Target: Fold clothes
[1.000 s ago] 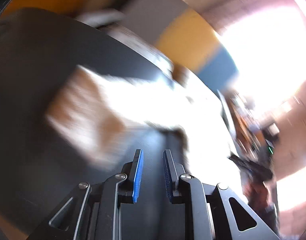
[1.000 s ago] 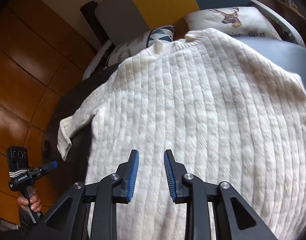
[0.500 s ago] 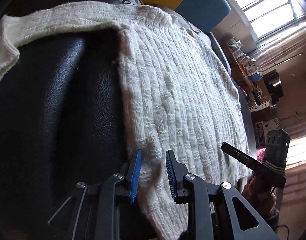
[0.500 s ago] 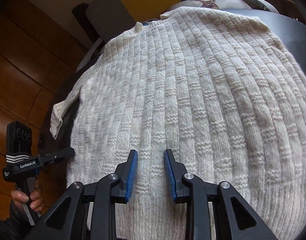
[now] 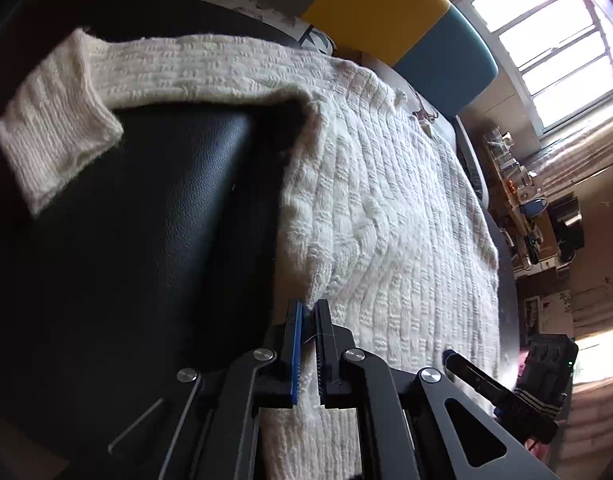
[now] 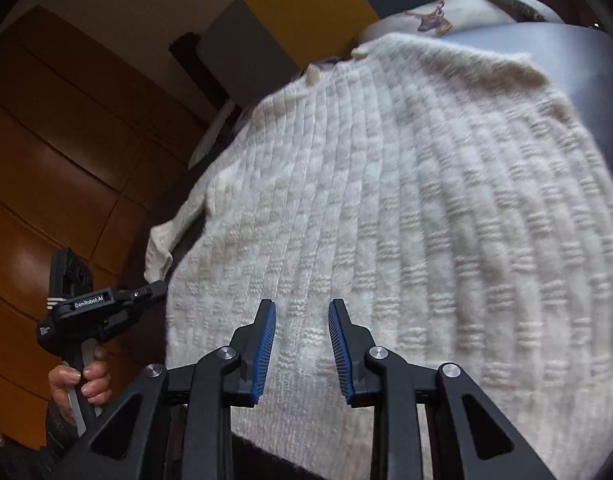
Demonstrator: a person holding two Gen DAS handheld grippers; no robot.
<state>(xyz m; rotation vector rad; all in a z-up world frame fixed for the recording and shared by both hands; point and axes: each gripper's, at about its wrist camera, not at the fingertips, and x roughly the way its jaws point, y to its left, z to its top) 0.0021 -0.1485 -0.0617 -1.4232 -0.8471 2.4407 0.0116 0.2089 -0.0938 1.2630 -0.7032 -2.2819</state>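
Left wrist view: the left claw (image 5: 309,312) is pinched on the near left edge of the cream knit sweater (image 5: 386,216), which lies spread on a black leather surface (image 5: 146,220). The right claw (image 6: 301,322) hovers wide over the sweater's near hem.

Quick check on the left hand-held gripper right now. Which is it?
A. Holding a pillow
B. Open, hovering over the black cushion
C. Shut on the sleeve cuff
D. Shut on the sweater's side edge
D: the left hand-held gripper has its blue pads pinched on a fold at the side edge of the cream knit sweater; the sleeve cuff lies free.
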